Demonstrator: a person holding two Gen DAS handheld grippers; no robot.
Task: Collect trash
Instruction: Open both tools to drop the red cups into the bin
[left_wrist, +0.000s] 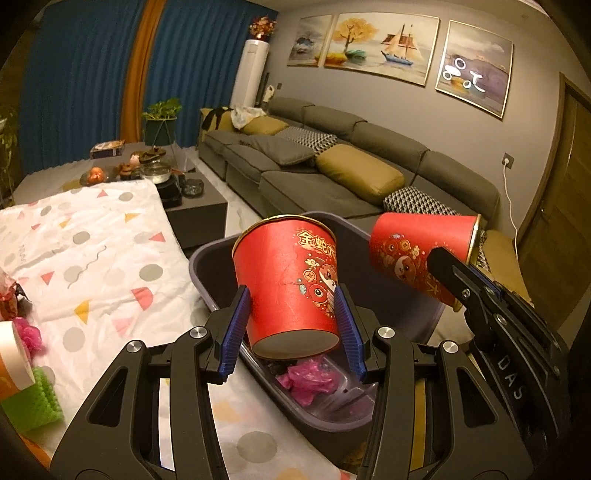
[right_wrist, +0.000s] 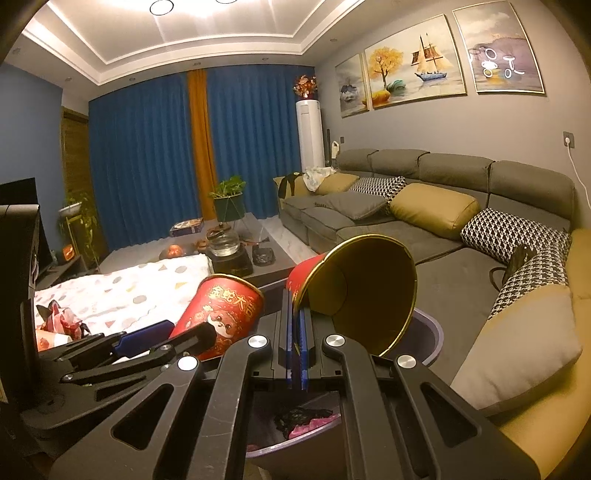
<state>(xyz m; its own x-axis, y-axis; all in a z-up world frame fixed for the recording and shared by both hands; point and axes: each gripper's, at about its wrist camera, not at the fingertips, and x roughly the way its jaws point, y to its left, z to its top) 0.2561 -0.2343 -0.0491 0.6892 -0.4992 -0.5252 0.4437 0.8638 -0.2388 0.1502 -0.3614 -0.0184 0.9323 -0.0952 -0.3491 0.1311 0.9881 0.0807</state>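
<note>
The left gripper (left_wrist: 293, 325) pinches an upright red cup (left_wrist: 286, 280) by its sides, above the near rim of the purple bin (left_wrist: 207, 258). At two o'clock, the right gripper (right_wrist: 298, 345), jaws pressed together, clamps a second cup (right_wrist: 364, 291) by its gold rim, tilted over the bin's far edge. Pink trash (left_wrist: 308, 380) lies inside.

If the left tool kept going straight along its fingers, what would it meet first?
Probably the far wall of the grey plastic bin just behind the red paper cup held in the left tool; depth is uncertain.
</note>
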